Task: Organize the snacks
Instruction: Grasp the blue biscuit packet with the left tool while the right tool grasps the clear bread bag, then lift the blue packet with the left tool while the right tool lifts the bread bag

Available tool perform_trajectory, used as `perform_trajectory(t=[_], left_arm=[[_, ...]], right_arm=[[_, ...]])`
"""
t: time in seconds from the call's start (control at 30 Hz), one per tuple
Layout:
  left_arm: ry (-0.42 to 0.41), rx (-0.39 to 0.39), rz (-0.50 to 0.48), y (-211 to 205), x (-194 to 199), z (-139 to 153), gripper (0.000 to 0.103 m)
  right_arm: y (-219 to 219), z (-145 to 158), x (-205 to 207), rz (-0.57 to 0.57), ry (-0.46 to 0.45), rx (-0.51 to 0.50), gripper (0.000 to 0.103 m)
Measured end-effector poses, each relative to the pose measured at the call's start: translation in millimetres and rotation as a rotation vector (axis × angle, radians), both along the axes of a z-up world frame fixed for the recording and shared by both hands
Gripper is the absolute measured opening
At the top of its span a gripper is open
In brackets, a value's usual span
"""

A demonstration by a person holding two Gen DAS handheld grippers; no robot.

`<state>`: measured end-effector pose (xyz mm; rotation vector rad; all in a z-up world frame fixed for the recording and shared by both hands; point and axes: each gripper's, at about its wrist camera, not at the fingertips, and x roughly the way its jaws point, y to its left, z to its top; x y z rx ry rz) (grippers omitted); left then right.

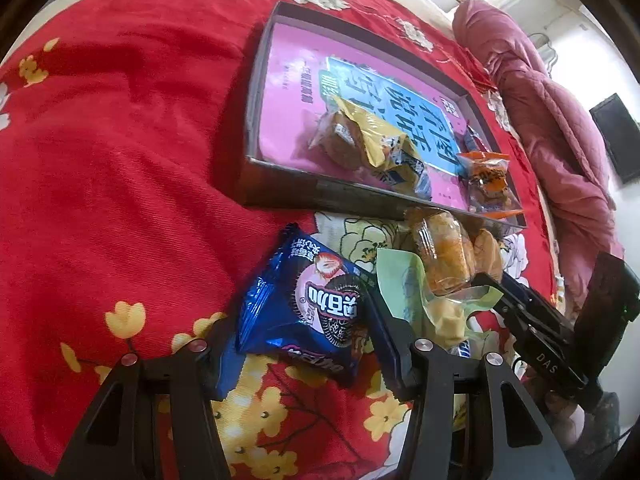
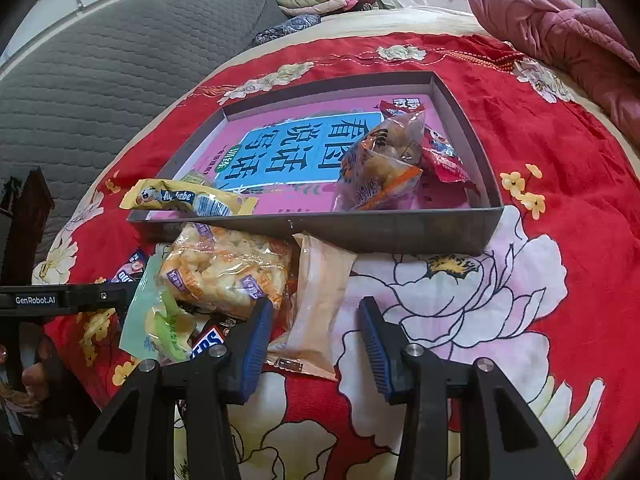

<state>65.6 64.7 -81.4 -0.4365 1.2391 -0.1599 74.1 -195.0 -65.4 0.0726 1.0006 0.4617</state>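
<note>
A: What does the left gripper (image 1: 298,336) hold?

B: Its blue pads clamp a glossy blue cookie packet (image 1: 304,308), crinkled foil, lifted just off the red floral bedspread (image 1: 120,152), probably bound for the shallow grey box (image 1: 360,196) beyond, which already holds a yellow wrapper (image 1: 372,136).

A: And the right view?

B: The right gripper (image 2: 316,340) straddles a flat peach sachet (image 2: 316,304); jaws apart, pads not yet pressing; a clear bag of puffed snacks (image 2: 224,276) lies just beside it, against the box wall.

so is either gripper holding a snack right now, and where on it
The left gripper is shut on the blue cookie pack, pads on its two sides. The right gripper straddles the pale wrapper, pads not touching.
</note>
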Motion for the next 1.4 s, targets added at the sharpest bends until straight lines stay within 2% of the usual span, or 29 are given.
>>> perform_trajectory(t=[0.13,0.17,0.2,0.4,0.87,1.03,1.3,1.4], left_arm=[[-0.008,-0.012,0.004,-0.7,0.0,0.3,0.056],[-0.011,-0.015,0.004,-0.8,-0.2,0.5,0.055],[-0.018,-0.015,-0.004,-2.4,-0.5,1.6,0.049],[-0.057,-0.04,-0.036,-8.4,-1.1,8.9,0.041],[-0.121,-0.074,0.013,7.4,-6.6,27.4,0.026],[-0.147,-0.078,-0.006,4.7,-8.9,36.8,0.026],[-0.099,-0.093,-0.025,-2.9,-7.4,25.0,0.026],[-0.071,-0.098,-0.018,-2.4,-5.3,17.1,0.032]], right_arm=[[-0.7,-0.5,0.4,0.002,0.007,0.012,0.042],[-0.7,-0.7,0.6,0.006,0.01,0.02,0.038],[-0.4,-0.7,0.5,0.015,0.014,0.03,0.034],[0.6,0.9,-1.2,0.035,0.011,0.037,0.025],[-18.5,11.0,1.2,-0.025,-0.017,0.074,0.022],[-20.1,13.3,2.2,-0.035,-0.027,0.08,0.022],[-22.6,14.7,1.8,-0.041,-0.033,0.09,0.022],[-22.5,14.6,1.6,-0.042,-0.033,0.092,0.022]])
